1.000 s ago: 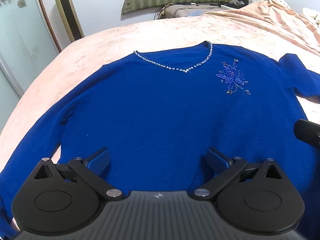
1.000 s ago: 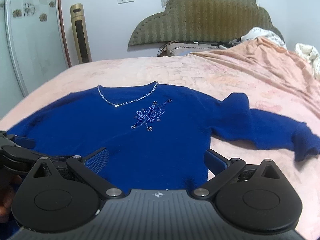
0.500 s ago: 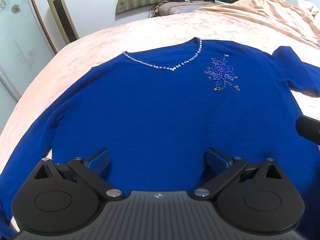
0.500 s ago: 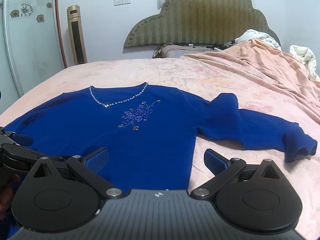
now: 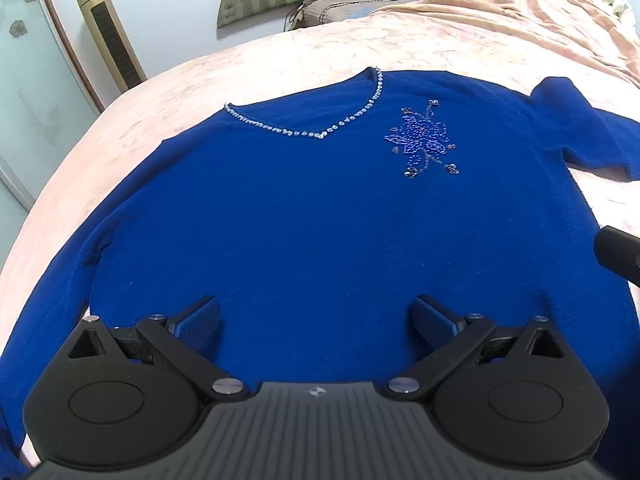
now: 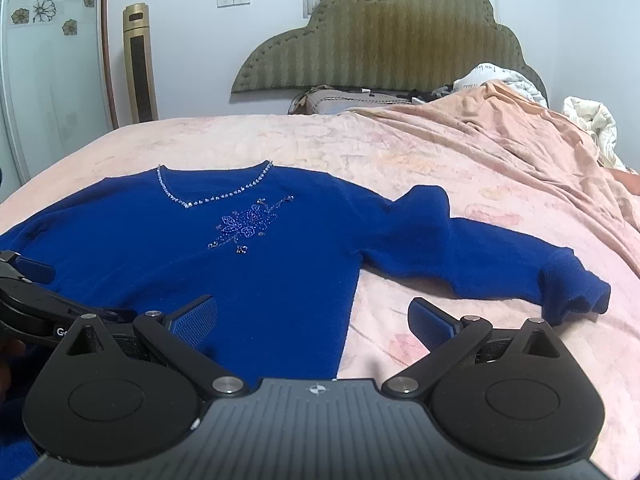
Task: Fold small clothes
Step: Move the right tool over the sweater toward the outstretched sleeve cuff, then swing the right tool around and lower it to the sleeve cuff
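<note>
A royal-blue sweater point(image 5: 312, 216) lies flat, front up, on the pink bed, with a beaded V-neck point(image 5: 320, 133) and a beaded flower point(image 5: 424, 142) on the chest. My left gripper point(image 5: 316, 320) is open and empty, low over the sweater's hem. My right gripper point(image 6: 312, 322) is open and empty, straddling the sweater's point(image 6: 224, 248) right side edge near the hem. The right sleeve point(image 6: 500, 264) stretches out to the right, its cuff rumpled. The left gripper's finger point(image 6: 32, 272) shows at the far left in the right wrist view.
The pink bedspread point(image 6: 400, 152) rises into a rumpled heap at the right. A padded headboard point(image 6: 384, 52) and pillows stand at the back. A tall gold tower unit point(image 6: 140, 64) stands by the wall at left, beside a glass door point(image 5: 24, 92).
Both grippers have drawn back and shifted right along the hem; the sweater sits further left in the right wrist view. Both stay open. The sweater has not moved.
</note>
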The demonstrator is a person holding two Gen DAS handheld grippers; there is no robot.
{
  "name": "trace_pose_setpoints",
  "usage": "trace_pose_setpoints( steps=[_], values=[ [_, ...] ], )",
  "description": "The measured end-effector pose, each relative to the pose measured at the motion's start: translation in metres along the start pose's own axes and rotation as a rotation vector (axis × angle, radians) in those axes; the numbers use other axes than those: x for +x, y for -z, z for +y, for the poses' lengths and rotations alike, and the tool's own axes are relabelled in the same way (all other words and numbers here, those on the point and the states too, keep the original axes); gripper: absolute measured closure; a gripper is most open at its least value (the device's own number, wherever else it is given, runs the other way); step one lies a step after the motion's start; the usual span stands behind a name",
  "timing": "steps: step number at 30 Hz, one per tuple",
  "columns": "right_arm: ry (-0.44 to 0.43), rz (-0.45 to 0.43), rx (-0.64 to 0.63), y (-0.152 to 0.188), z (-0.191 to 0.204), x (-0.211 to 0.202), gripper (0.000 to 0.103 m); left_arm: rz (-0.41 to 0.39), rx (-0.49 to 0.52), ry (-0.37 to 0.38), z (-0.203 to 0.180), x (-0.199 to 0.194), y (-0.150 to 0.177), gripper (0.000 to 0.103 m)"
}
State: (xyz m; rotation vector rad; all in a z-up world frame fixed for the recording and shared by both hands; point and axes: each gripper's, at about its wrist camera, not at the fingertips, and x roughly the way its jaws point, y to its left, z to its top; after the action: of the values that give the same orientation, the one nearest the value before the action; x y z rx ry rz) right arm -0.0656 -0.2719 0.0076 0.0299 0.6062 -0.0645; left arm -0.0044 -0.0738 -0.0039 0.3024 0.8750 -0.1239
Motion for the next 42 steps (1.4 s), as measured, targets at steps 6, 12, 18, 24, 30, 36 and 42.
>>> trace_pose_setpoints(
  steps=[6, 12, 18, 24, 30, 36, 42],
  values=[
    [-0.001, -0.014, -0.033, 0.004, -0.009, -0.002, 0.001, -0.053, 0.02, 0.067, -0.008, -0.008, -0.007, 0.0],
    [0.117, -0.01, -0.002, 0.006, -0.042, 0.0, 0.007, -0.092, 0.095, 0.109, -0.024, -0.017, -0.008, 0.0],
    [0.116, 0.083, 0.168, 0.01, -0.115, 0.018, 0.006, -0.054, 0.086, 0.109, -0.022, -0.009, -0.007, 0.0],
    [0.08, -0.002, 0.33, -0.01, -0.196, 0.024, 0.009, -0.036, 0.069, 0.105, -0.017, -0.007, -0.005, 0.0],
    [0.403, -0.297, 0.792, -0.02, -0.285, -0.03, 0.001, -0.025, 0.053, 0.102, -0.014, -0.004, -0.004, 0.0],
    [0.423, -0.164, 0.378, -0.028, -0.246, -0.026, 0.001, -0.009, 0.054, 0.102, -0.015, 0.0, -0.004, 0.0],
    [0.346, -0.013, 0.041, -0.02, -0.21, -0.001, 0.001, 0.001, 0.054, 0.103, -0.019, 0.003, -0.004, 0.0]
  ],
)
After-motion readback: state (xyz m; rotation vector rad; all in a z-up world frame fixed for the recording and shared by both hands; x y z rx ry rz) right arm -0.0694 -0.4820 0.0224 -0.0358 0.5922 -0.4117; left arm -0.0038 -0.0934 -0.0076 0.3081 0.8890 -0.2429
